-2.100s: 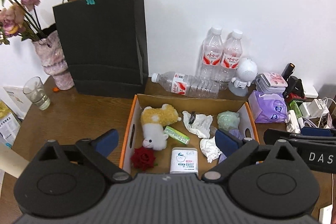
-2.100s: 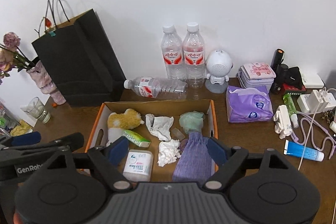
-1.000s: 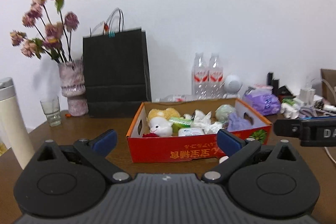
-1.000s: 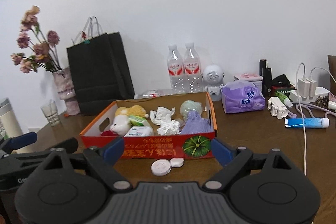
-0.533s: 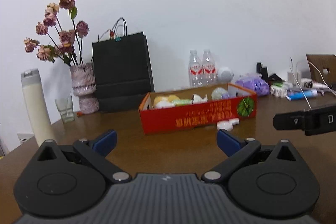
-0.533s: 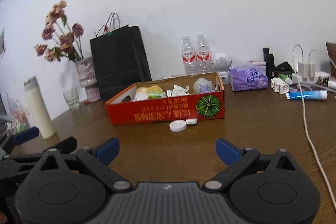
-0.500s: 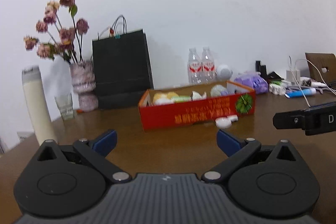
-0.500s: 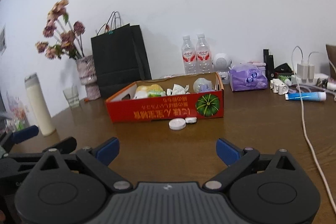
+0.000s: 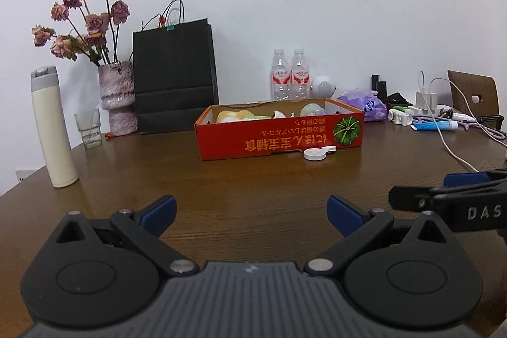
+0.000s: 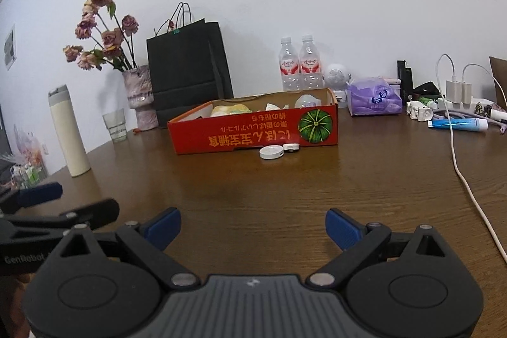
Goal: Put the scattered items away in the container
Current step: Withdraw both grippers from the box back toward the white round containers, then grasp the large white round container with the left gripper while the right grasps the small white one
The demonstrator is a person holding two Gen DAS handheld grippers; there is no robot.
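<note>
One red cardboard box [image 9: 279, 138] on the table. Two upright water bottles [image 9: 291, 75] stand behind it, side by side. Two small white items [image 10: 277, 151] lie in front — a round disc and a smaller piece. One black paper bag [image 9: 176, 75], one vase of dried roses [image 9: 118, 97], one drinking glass [image 9: 88, 129], one cream flask [image 9: 52, 129], one purple tissue pack [image 10: 374, 100], one blue tube [image 10: 456, 124] — two white chargers [image 10: 459, 91].
</note>
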